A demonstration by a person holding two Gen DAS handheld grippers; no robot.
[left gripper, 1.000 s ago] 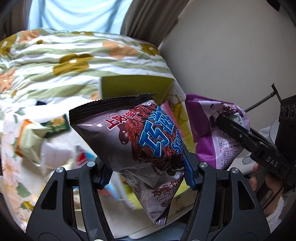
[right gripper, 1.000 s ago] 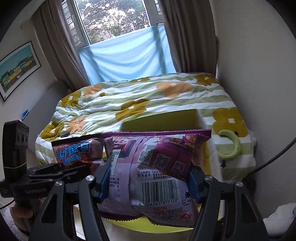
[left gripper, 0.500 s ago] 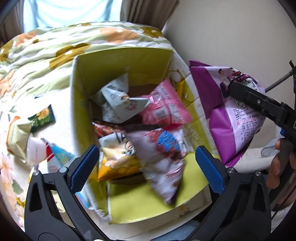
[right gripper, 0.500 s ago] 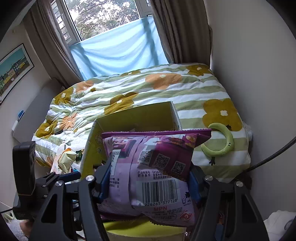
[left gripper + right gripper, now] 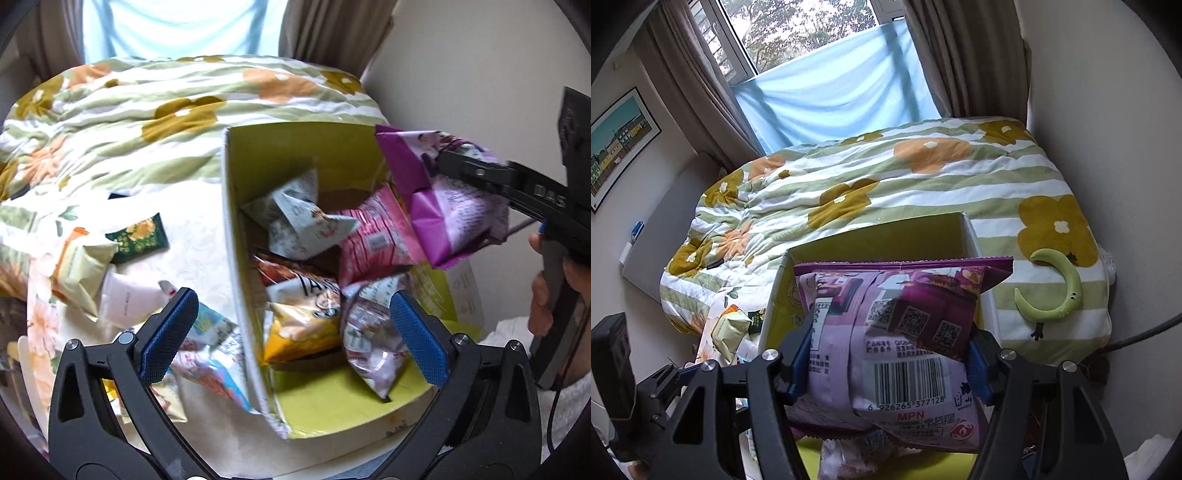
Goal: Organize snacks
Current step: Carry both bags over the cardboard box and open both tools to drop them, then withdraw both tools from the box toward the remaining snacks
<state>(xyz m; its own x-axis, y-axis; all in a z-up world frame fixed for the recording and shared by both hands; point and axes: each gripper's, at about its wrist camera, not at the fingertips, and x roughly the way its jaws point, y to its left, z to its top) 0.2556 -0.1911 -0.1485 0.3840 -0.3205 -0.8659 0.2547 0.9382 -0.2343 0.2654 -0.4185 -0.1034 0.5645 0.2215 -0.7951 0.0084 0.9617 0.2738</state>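
My left gripper (image 5: pixel 293 332) stands wide open above the yellow-green cardboard box (image 5: pixel 236 258), with nothing between its blue pads. Under it, a brown-and-silver chocolate snack bag (image 5: pixel 373 347) lies in the box among several other bags. My right gripper (image 5: pixel 890 363) is shut on a purple snack bag (image 5: pixel 905 332), barcode side towards the camera. The left wrist view shows that purple bag (image 5: pixel 454 214) hanging over the box's right edge.
Loose packets lie on the bed left of the box: a dark green one (image 5: pixel 138 238), a beige one (image 5: pixel 79 271) and a blue bag (image 5: pixel 214 350). A green crescent cushion (image 5: pixel 1060 291) rests to the box's right. A wall runs close on the right.
My left gripper has opened and the chocolate bag has dropped from it into the box. My right gripper has carried the purple bag closer, over the box.
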